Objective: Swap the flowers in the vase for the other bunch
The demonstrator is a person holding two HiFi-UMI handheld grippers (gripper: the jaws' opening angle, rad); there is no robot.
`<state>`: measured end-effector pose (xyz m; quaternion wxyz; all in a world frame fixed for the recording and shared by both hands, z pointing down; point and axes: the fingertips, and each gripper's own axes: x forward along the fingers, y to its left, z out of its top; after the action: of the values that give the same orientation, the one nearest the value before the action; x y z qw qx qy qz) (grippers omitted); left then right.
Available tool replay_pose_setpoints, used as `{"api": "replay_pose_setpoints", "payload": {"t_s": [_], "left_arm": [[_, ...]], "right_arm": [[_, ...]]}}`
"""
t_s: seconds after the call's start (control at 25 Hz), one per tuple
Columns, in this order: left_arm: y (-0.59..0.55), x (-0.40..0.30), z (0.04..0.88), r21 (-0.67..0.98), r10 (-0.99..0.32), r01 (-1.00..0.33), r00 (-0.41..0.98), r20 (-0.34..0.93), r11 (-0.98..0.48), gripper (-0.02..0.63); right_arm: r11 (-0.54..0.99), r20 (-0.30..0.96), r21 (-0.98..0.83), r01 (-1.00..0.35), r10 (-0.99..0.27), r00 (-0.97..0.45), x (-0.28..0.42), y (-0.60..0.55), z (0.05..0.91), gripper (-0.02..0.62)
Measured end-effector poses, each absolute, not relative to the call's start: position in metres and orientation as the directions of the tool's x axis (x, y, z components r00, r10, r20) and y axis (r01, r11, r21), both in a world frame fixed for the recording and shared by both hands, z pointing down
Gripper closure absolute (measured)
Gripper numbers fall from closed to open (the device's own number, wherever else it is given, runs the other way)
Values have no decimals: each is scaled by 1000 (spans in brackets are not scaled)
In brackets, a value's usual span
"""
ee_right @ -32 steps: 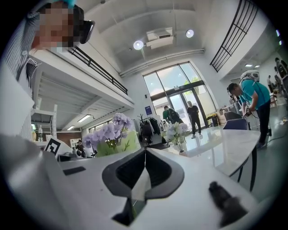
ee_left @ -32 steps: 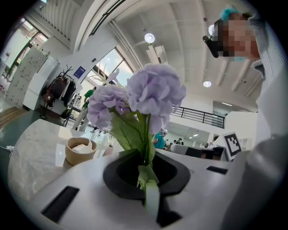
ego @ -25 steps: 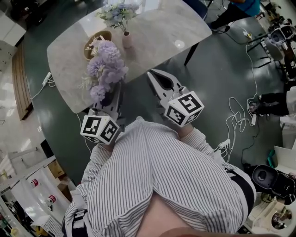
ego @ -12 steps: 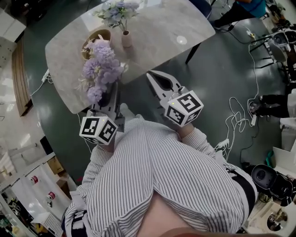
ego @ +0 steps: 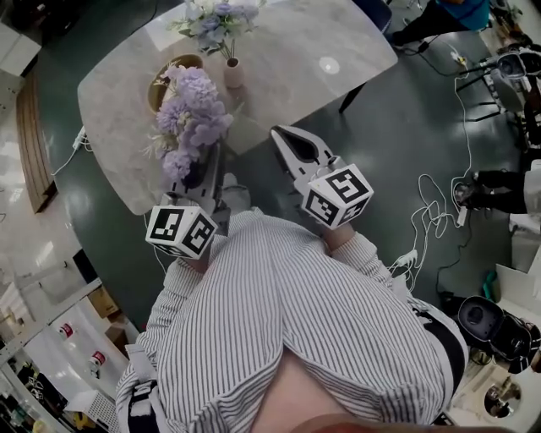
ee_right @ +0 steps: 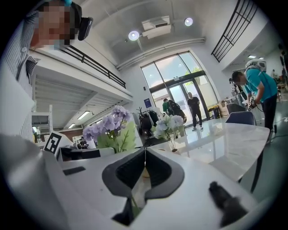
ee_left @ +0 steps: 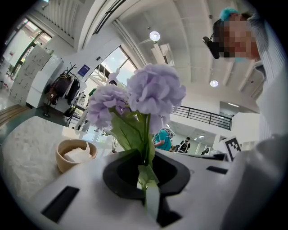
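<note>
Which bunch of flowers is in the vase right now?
The pale bunch, standing in the pink vase; the purple bunch is held by the left gripper.

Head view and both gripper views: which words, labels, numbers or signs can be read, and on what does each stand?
No text here can be read.
left marker cube: black-and-white square patterns only, no letters.
right marker cube: the same, patterns only.
blue wall sign in the left gripper view: too small to read.
blue door sign by the glass entrance in the right gripper view: too small to read.
</note>
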<state>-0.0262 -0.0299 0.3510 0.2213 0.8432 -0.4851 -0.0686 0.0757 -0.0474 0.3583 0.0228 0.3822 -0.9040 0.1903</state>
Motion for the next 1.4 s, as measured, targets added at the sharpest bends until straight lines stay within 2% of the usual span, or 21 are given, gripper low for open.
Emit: {"api": "replay_pose_setpoints", "payload": {"t_s": [0.64,1.4], "left_arm": [[-119,-68,342,442,-828,-767,554,89,-466,566],[-176,-93,341,464,-785,-713,616,59,-525,566]], "right_arm": [[629,132,-315,-711,-712,-689,28,-143,341,580],[568,168,-301,-766,-759,-629,4,-192,348,580]]}}
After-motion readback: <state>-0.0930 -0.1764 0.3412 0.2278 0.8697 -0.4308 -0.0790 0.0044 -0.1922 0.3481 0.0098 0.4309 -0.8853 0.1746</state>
